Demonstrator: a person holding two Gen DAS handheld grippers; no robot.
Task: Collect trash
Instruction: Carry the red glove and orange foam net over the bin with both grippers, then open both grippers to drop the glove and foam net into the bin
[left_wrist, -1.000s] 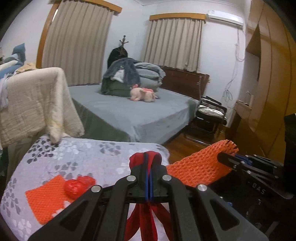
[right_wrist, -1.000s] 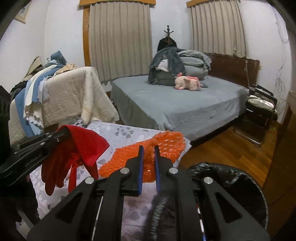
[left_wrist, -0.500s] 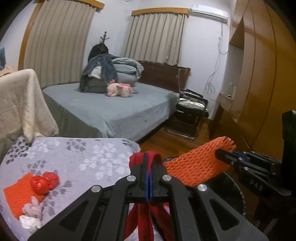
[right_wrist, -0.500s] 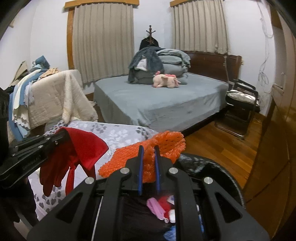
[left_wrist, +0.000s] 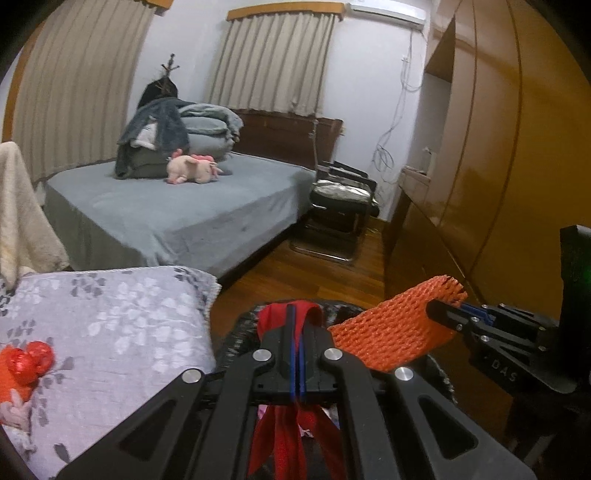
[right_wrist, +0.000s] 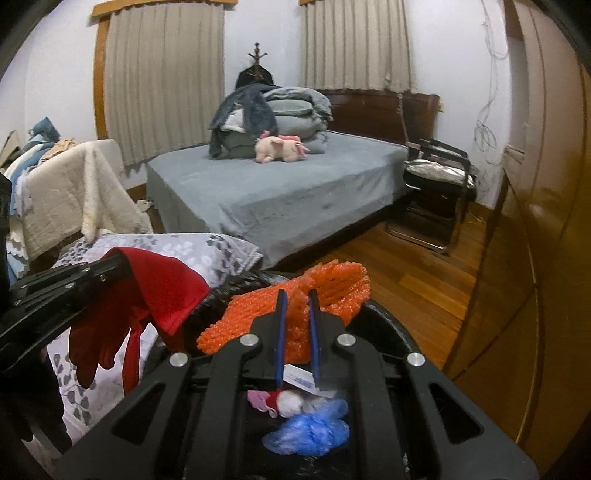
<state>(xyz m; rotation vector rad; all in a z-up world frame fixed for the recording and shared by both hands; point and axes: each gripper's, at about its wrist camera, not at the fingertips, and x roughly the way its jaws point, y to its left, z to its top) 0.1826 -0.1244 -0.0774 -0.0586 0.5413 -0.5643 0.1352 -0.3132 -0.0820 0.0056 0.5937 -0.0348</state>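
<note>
- Both pairs of fingers are clamped on trash: the left gripper pinches a red rag, and the right gripper squeezes an orange foam net.
- Each piece hangs over the black trash bin at the bottom centre of the right wrist view, where blue plastic and white and pink scraps already lie.
- The rag looks soft and limp, dangling below the fingers; it should drop freely once released.
- The net looks light, springy and easily crushed; a pinch near its middle, as now, seems enough.
- More trash waits on the flowered desk cloth at the lower left of the left wrist view: a red crumpled wrapper resting on another orange piece.
- Judging by that, the task is partway through.
</note>
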